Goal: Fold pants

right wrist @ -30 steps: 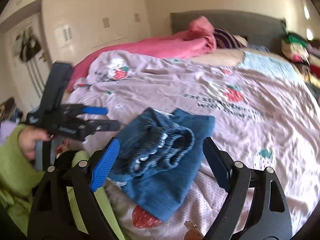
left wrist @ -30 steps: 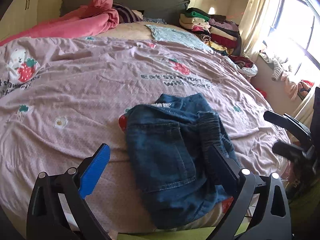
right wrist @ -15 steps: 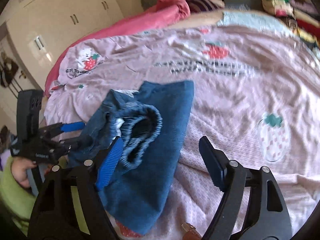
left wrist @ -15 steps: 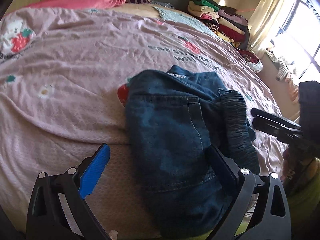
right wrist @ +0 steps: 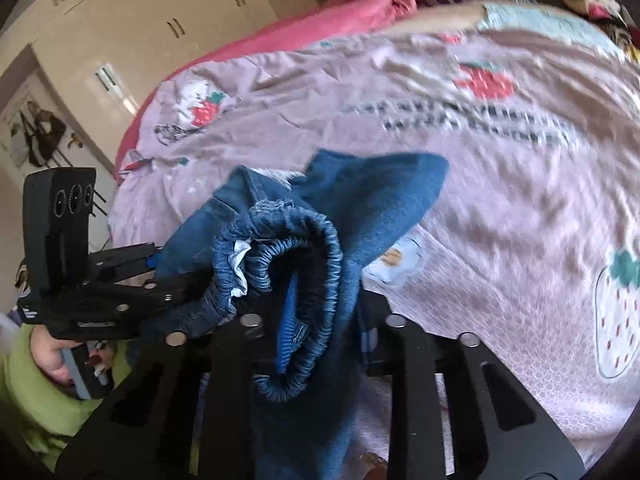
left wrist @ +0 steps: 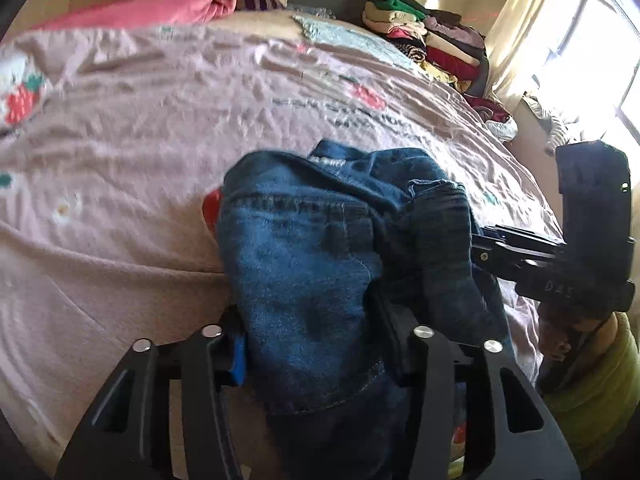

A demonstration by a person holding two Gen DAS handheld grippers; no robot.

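Pink strawberry-print bedspread [left wrist: 140,128], jeans [left wrist: 312,264] at its near edge, both closing claws—left gripper [left wrist: 316,356], right gripper [right wrist: 320,320]—clenching denim.

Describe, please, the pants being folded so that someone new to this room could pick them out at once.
Start at the big bed with the lilac strawberry-print cover. At its near edge, away from the pink blanket and the stack of folded clothes by the headboard, lies a bunched pair of pants. They are the only dark blue denim there, with a gathered elastic waistband.
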